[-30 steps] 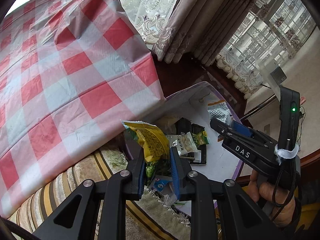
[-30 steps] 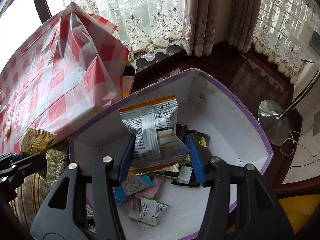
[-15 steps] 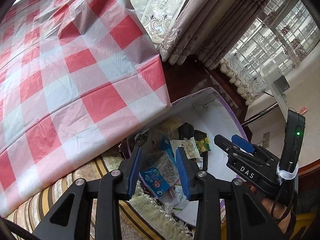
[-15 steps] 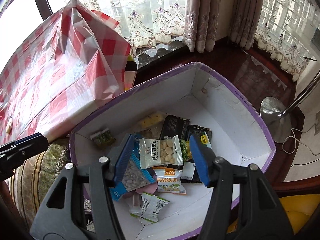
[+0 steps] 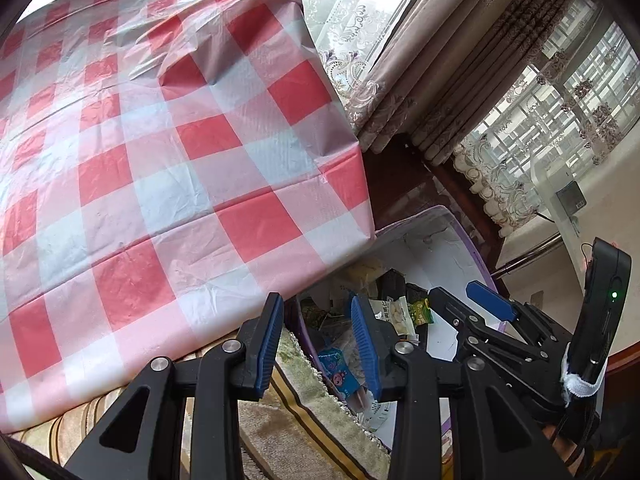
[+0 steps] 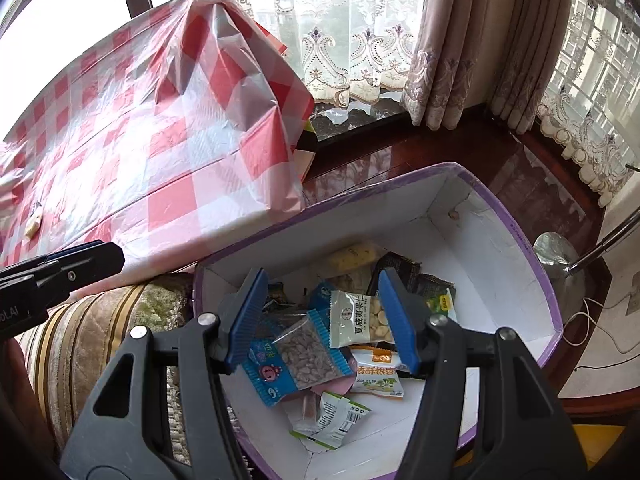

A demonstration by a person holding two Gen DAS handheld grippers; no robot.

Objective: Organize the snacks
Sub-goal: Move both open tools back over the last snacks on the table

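Lace curtains (image 6: pixel 352 48) and heavy drapes (image 6: pixel 452 40) frame the window behind a dark polished wooden floor (image 6: pixel 520 176), where a white box with a purple rim (image 6: pixel 400 184) sits. Inside the box lie the snack packets: a clear packet of seeds with blue edges (image 6: pixel 308 352), a white packet of nuts (image 6: pixel 360 320), a white and orange packet (image 6: pixel 376 372), a yellow packet (image 6: pixel 354 256) by the far wall, dark packets (image 6: pixel 404 268) beside it and a white and green packet (image 6: pixel 332 420) nearest the camera. Right gripper (image 6: pixel 320 320) hangs above these packets with its jaws spread and nothing pinched between them. Left gripper (image 5: pixel 320 344) hangs over the box's left edge, its jaws also spread and empty, and neither touches a packet. Just left of the box is a striped cushion (image 6: pixel 92 332), and above that a tabletop under a red and white checked cloth (image 5: pixel 160 160). A small pale packet (image 6: pixel 33 224) lies on that cloth, well apart from the box.
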